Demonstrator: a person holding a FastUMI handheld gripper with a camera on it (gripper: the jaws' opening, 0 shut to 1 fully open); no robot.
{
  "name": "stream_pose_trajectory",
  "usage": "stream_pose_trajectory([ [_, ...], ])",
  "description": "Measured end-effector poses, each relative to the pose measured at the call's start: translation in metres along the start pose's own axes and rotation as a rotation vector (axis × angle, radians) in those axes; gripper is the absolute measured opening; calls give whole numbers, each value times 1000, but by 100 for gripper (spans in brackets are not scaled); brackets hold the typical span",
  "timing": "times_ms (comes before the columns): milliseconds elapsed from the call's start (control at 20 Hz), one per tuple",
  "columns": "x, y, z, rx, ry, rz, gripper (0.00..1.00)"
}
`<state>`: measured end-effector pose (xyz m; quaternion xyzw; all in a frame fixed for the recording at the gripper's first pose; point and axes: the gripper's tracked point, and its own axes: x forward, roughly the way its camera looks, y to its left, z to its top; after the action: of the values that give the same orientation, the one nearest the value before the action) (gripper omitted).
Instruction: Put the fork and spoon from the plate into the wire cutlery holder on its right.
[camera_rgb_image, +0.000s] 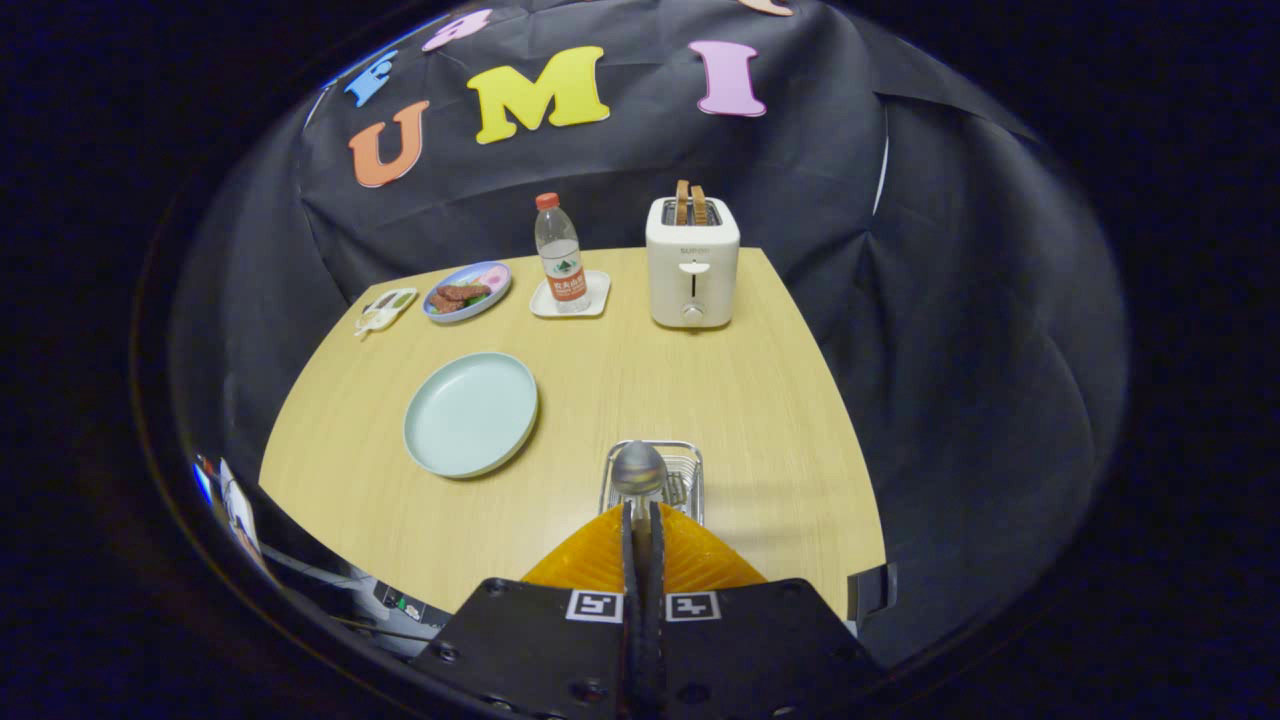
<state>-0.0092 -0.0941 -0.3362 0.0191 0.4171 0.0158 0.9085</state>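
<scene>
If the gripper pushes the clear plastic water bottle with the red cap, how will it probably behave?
The clear plastic water bottle with the red cap is tall and narrow, so it may tip. It stands on a small white tray and might slide. The gripper holds a metal spoon.

Spoon (638, 470): metal, bowl-end up, handle pinched between the closed fingers of the gripper (641, 520), held approx. upright over the wire cutlery holder (690, 462), centre-low in frame. Holder: chrome wire basket on the wood table, just ahead of the fingers, w/ what's prob. the fork (677, 488) inside, partly hidden. Plate (470, 413): pale mint, round, flat on the table, left of the holder, nothing on it.
</scene>
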Motion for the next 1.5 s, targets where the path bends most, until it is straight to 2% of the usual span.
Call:
stream_pose_trajectory([
  [200, -4, 0, -9, 4, 18, -10, 1],
  [300, 1, 3, -12, 4, 36, -14, 5],
  [450, 3, 9, 1, -14, -1, -36, 2],
  [600, -1, 28, 9, -28, -37, -20, 6],
  [650, -4, 35, 14, -33, -52, -13, 18],
  [750, -9, 53, 22, -47, -87, 2, 29],
  [950, -33, 95, 47, -77, -178, 38, 30],
  [1250, -99, 152, 112, -123, -427, 76, 39],
  [1500, -169, 192, 155, -173, -657, 127, 74],
])
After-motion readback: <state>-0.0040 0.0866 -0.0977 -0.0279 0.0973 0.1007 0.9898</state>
